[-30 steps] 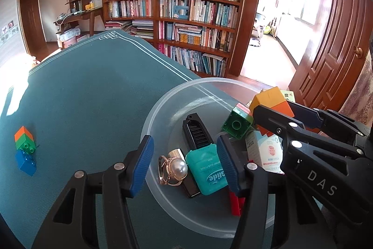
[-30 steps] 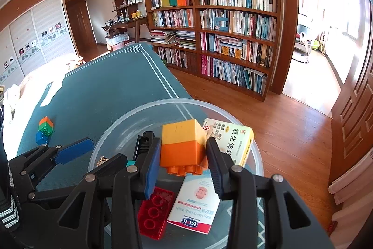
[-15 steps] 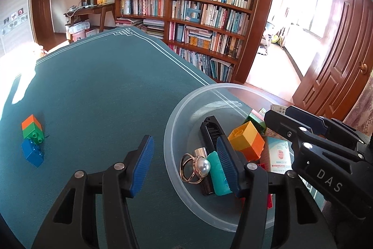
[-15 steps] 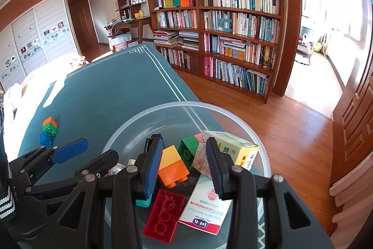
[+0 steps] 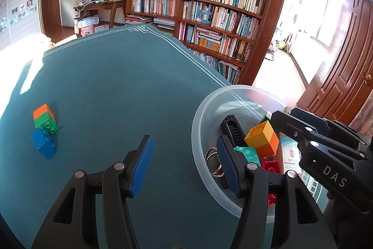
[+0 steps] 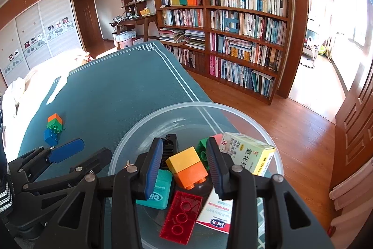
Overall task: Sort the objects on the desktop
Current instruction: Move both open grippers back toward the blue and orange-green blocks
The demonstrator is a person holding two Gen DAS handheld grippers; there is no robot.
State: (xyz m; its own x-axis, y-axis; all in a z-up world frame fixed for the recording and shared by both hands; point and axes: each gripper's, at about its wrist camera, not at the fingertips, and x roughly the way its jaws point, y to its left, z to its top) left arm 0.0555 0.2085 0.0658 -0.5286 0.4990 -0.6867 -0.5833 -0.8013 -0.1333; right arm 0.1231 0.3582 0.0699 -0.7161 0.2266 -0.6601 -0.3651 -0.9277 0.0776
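Observation:
A clear plastic bowl [image 6: 261,132] sits at the table's right edge. In it lie a yellow-and-orange block [image 6: 187,167], a red flat brick [image 6: 180,217], a teal floss box [image 6: 158,193], a green brick [image 6: 201,149], a black clip [image 6: 171,144], two cartons [image 6: 247,153] and rings [image 5: 213,161]. My right gripper [image 6: 184,166] is open above the bowl, the yellow-and-orange block lying loose below its jaws. My left gripper [image 5: 186,162] is open and empty at the bowl's left rim [image 5: 198,130]. An orange-green block [image 5: 44,119] and a blue brick [image 5: 43,144] lie on the table at left.
The teal table cloth [image 5: 116,85] stretches far and left. The table's right edge drops to a wooden floor [image 6: 291,123]. A bookshelf [image 6: 233,27] stands behind.
My right gripper opened and let the yellow-and-orange block fall into the bowl. My left gripper has drawn back to the left, off the bowl.

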